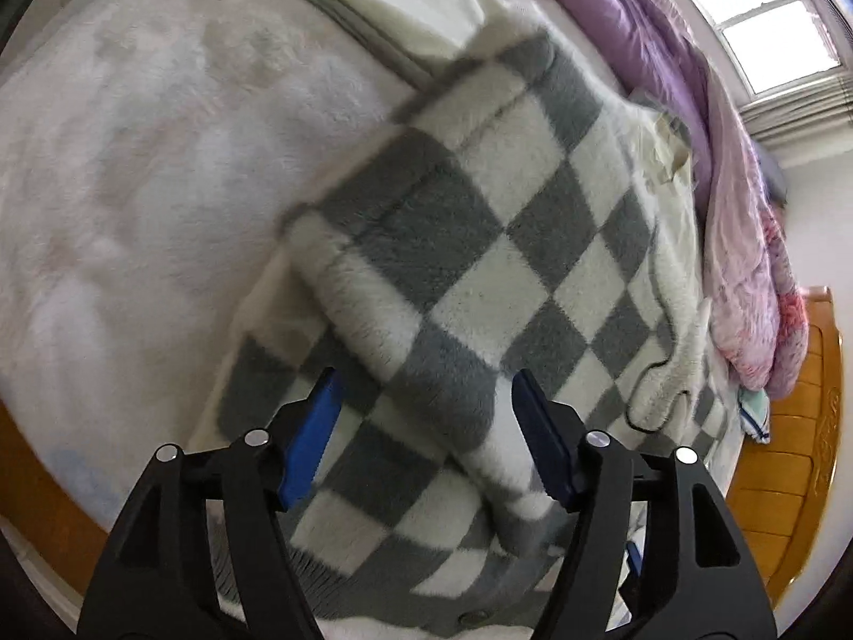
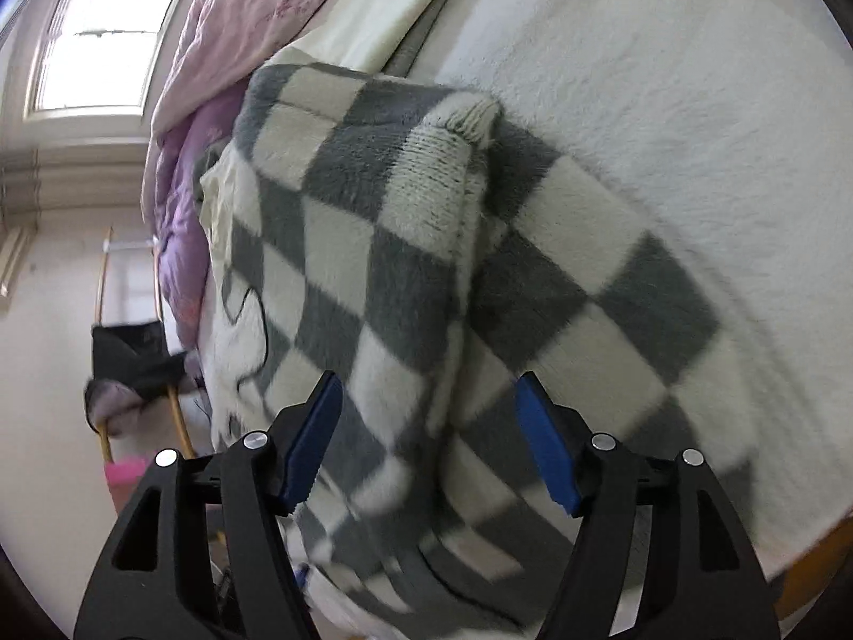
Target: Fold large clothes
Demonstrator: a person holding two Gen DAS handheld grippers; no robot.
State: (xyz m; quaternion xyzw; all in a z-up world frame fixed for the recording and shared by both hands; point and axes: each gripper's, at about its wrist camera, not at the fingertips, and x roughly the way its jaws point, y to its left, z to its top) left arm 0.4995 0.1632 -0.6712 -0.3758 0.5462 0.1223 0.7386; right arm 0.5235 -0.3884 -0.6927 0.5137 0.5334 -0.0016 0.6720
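Both tools have their blue-padded jaws spread wide, gripping nothing. The left gripper [image 1: 424, 434] and the right gripper [image 2: 426, 440] each hover above a fuzzy grey-and-white checked sweater [image 1: 480, 245], which lies partly folded on a white fleecy blanket [image 1: 149, 160] covering the bed. A purple and pink quilt [image 1: 735, 224] is heaped beside it, below a bright window [image 2: 101, 32].

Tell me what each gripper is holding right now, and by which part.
Nothing. Left gripper and right gripper are both open above the checkered sweater, gripping no part.
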